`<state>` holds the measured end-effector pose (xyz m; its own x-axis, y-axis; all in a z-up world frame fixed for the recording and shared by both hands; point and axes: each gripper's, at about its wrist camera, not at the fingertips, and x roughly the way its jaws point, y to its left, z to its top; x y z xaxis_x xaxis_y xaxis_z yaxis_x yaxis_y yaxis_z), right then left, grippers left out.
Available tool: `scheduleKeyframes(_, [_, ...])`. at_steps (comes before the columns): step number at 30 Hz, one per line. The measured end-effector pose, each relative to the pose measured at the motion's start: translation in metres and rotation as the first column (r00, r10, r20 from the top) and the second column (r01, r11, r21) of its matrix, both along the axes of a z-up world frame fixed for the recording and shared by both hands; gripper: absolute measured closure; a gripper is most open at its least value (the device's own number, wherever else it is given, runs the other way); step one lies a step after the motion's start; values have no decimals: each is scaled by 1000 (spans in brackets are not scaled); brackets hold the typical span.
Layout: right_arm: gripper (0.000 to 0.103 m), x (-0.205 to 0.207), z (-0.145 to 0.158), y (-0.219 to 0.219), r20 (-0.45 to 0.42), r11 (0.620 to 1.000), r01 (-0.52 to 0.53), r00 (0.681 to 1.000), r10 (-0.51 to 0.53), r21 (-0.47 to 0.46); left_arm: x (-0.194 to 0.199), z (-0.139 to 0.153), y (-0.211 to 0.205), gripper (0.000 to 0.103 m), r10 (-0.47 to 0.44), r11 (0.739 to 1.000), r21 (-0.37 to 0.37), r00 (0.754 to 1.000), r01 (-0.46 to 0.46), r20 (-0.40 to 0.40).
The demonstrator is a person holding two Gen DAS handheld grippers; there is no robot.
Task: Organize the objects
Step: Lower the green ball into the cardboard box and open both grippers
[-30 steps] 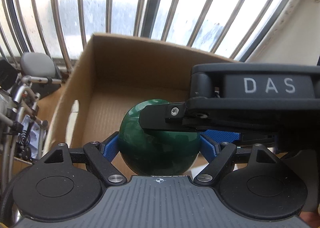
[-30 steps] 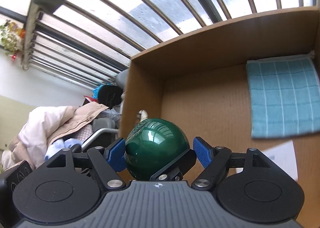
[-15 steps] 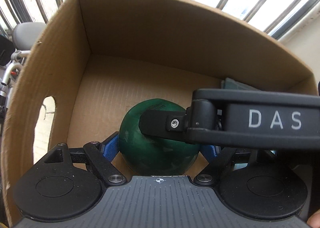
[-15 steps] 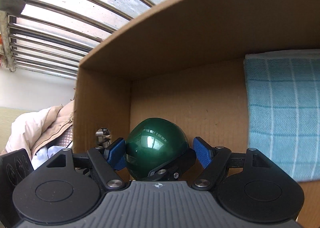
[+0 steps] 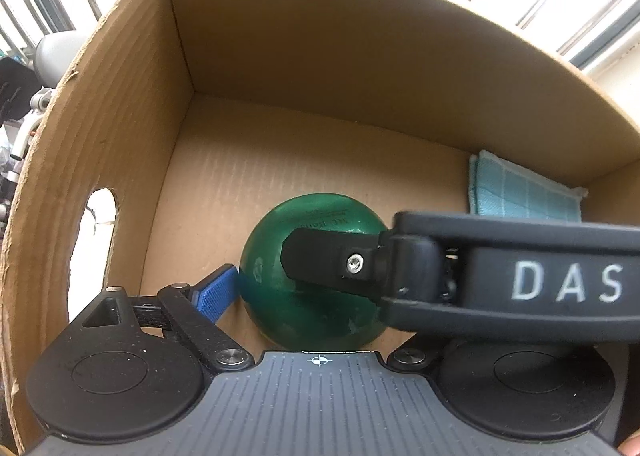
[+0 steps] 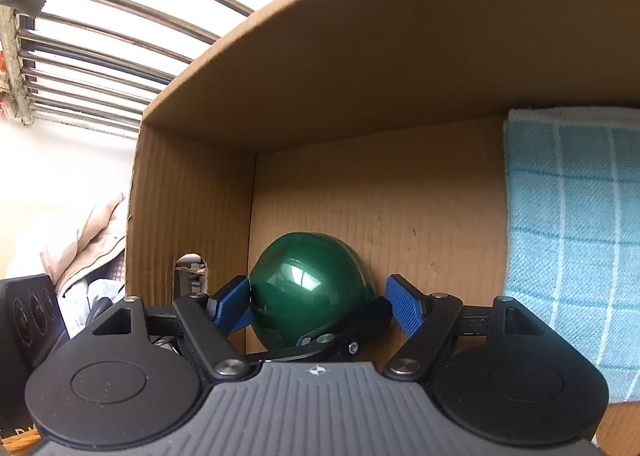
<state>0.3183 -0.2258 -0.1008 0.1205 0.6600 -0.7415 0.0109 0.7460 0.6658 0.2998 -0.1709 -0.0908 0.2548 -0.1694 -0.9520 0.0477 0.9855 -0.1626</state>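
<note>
Looking down into the cardboard box [image 5: 132, 104], I judge the placing step to be almost finished. The green ball [image 5: 316, 268] is low inside the box, near its left wall and just beside the wall with the hand hole; it seems to rest on the box floor, though the contact itself is hidden under the ball.

The left gripper [image 5: 320, 298] has its fingers opening at this moment. The ball is between them; the left blue pad [image 5: 214, 292] is at the edge of the ball, and I cannot tell if it touches. The other pad is hidden behind the right gripper's body.

The right gripper [image 6: 316, 302] reaches in from the right side. In its own view the ball sits between the two blue pads: the left one is at the ball's side, the right one [image 6: 404, 306] stands clearly apart from it. So I read these fingers as open and not pressing.

A folded blue cloth [image 6: 568, 240] already lies at the right side of the box floor, well apart from the ball.

What remains, in my judgement: let the ball free fully and lift both grippers out of the box. Whether more objects wait outside, I cannot see from here.
</note>
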Motion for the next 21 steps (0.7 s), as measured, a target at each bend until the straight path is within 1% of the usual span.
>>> scheduleKeyframes(3, [19, -2, -1, -4, 0, 1000, 15, 1000, -15, 23, -10, 6, 6, 8, 9, 1000, -19, 1000, -9, 10])
scheduleKeyframes(6, [19, -7, 5, -13, 6, 999, 27, 1000, -27, 37, -23, 14, 13, 7, 16, 999, -43, 1000, -15, 23])
scheduleKeyframes(8, [18, -11, 11, -16, 8, 999, 35, 999, -35, 41, -33, 21, 18, 7, 20, 998, -54, 999, -18, 34])
scheduleKeyframes(11, [17, -21, 25, -23, 38, 998, 46, 998, -48, 39, -52, 33, 27, 6, 18, 998, -64, 998, -15, 59])
scheduleKeyframes(16, [16, -38, 58, -38, 96, 996, 88, 991, -90, 24, -93, 58, 49, 6, 16, 994, -105, 995, -6, 100])
scheduleKeyframes(21, [13, -68, 106, -49, 212, 991, 134, 969, -129, -8, -139, 92, 84, 6, 49, 980, -196, 990, -21, 135])
